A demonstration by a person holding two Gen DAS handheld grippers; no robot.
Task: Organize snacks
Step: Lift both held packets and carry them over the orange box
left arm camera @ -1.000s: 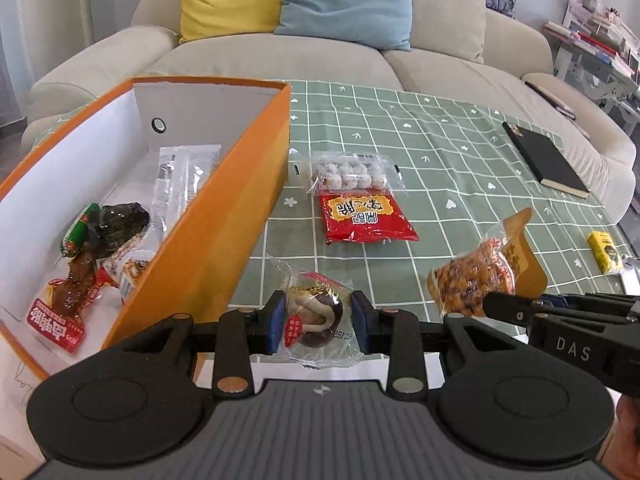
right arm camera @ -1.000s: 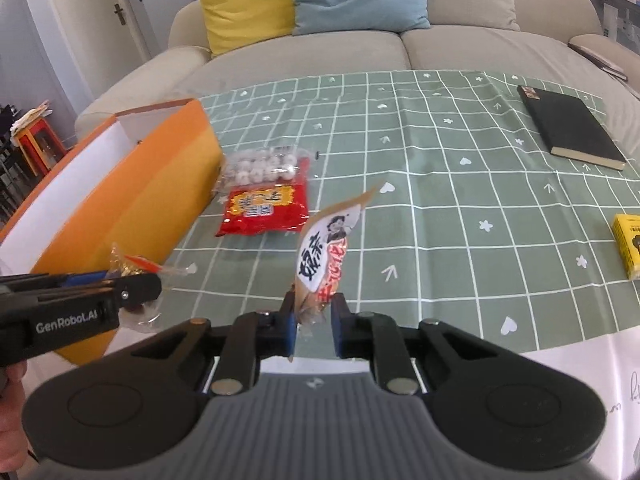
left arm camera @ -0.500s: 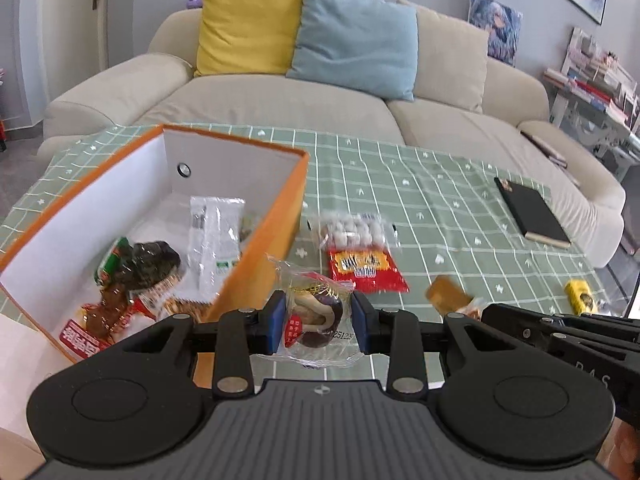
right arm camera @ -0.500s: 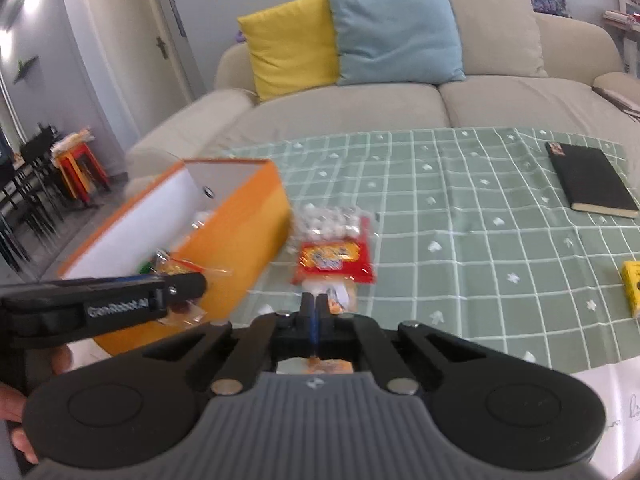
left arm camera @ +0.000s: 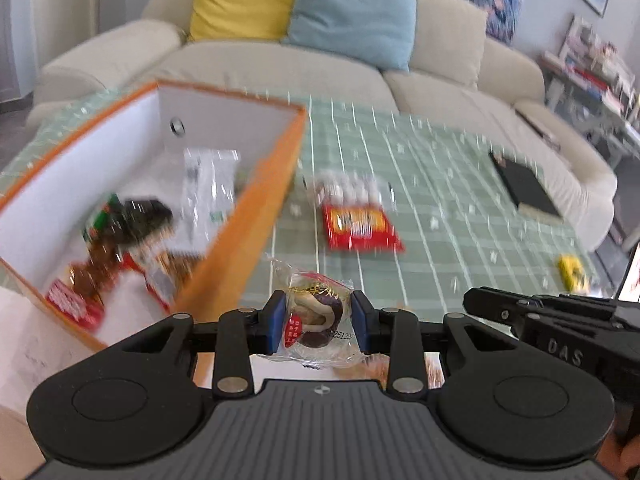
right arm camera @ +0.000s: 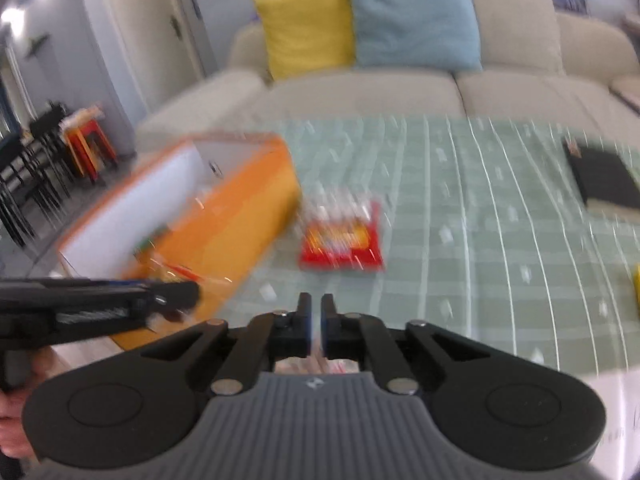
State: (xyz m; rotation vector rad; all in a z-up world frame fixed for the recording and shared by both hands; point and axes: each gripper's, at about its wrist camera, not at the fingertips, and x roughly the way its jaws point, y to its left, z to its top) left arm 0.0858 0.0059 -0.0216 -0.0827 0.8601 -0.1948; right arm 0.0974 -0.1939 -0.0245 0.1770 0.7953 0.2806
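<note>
My left gripper (left arm camera: 318, 322) is shut on a clear-wrapped brown pastry (left arm camera: 316, 312), held above the table beside the near right wall of the orange box (left arm camera: 248, 216). The box holds several snack packets (left arm camera: 120, 220). My right gripper (right arm camera: 316, 330) is shut on a thin snack bag that hangs below the jaws; only a sliver (right arm camera: 316, 366) shows. A red snack packet (left arm camera: 360, 226) and a clear bag of white balls (left arm camera: 348, 190) lie on the green checked cloth. The left gripper (right arm camera: 172, 300) shows at the left of the right wrist view.
A black notebook (left arm camera: 524, 184) and a small yellow box (left arm camera: 572, 270) lie on the cloth's right side. A beige sofa (left arm camera: 280, 60) with yellow and blue cushions stands behind the table. The right gripper's body (left arm camera: 560, 332) is at lower right of the left wrist view.
Both grippers have risen and shifted left toward the orange box with their snacks. The bag in my right gripper has dropped out of sight below the jaws.
</note>
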